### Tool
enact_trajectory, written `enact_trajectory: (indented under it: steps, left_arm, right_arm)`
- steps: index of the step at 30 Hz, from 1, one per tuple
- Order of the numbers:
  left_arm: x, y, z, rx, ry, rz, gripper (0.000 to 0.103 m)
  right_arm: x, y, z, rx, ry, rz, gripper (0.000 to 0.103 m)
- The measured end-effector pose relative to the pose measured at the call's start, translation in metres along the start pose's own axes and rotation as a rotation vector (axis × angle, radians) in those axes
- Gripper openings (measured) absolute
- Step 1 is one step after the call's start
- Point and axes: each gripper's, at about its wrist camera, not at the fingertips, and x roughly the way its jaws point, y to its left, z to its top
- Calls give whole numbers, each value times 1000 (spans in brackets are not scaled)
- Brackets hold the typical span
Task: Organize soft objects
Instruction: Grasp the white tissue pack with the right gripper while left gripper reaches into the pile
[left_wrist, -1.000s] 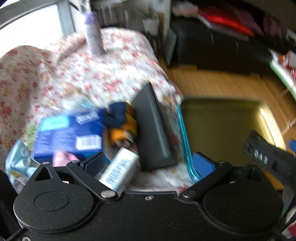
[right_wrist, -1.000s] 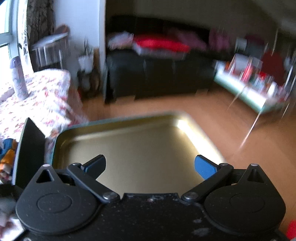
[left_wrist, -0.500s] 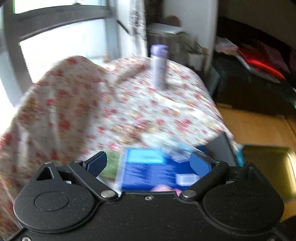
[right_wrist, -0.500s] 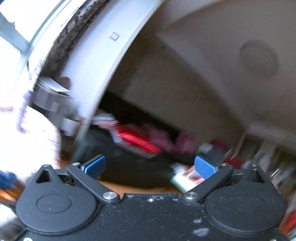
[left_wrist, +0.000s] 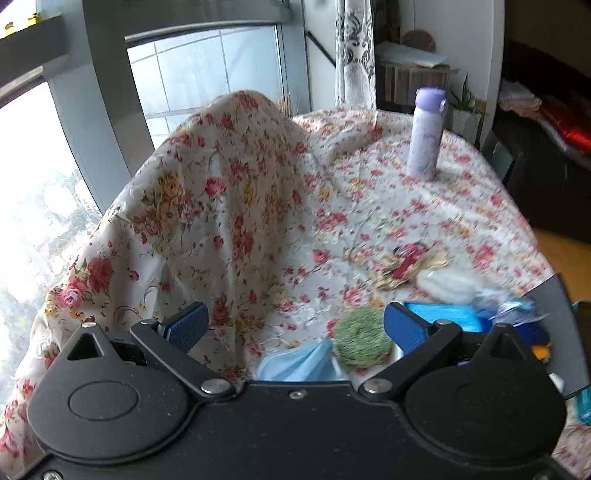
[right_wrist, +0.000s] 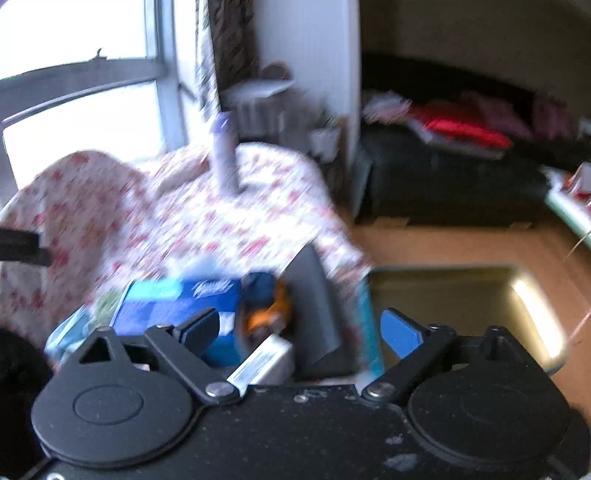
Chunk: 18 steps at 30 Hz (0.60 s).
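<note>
The left gripper (left_wrist: 293, 325) is opening, fingers wide with nothing between them; at lower centre of its view lie a blue face mask (left_wrist: 299, 360) and a green scrubby pad (left_wrist: 364, 338) on the floral cloth (left_wrist: 332, 206). The right gripper (right_wrist: 299, 326) is closing on nothing (blurred view), above a blue box (right_wrist: 177, 301); a gold tray (right_wrist: 461, 299) sits at right.
</note>
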Motion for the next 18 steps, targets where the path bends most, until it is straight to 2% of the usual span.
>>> enact_trajectory:
  steps: [3, 5, 10, 18]
  left_arm:
    - [14, 2, 0, 37, 38, 8, 94]
    - [23, 3, -1, 53, 69, 12, 91]
    - [46, 4, -4, 85, 157, -31, 90]
    - [56, 9, -7, 37, 211, -88, 90]
  right_arm:
    - [26, 9, -6, 13, 121, 69, 85]
    - [40, 11, -14, 27, 170, 73, 82]
    - [52, 20, -26, 65, 215, 32, 80]
    - [79, 5, -35, 115, 281, -7, 80]
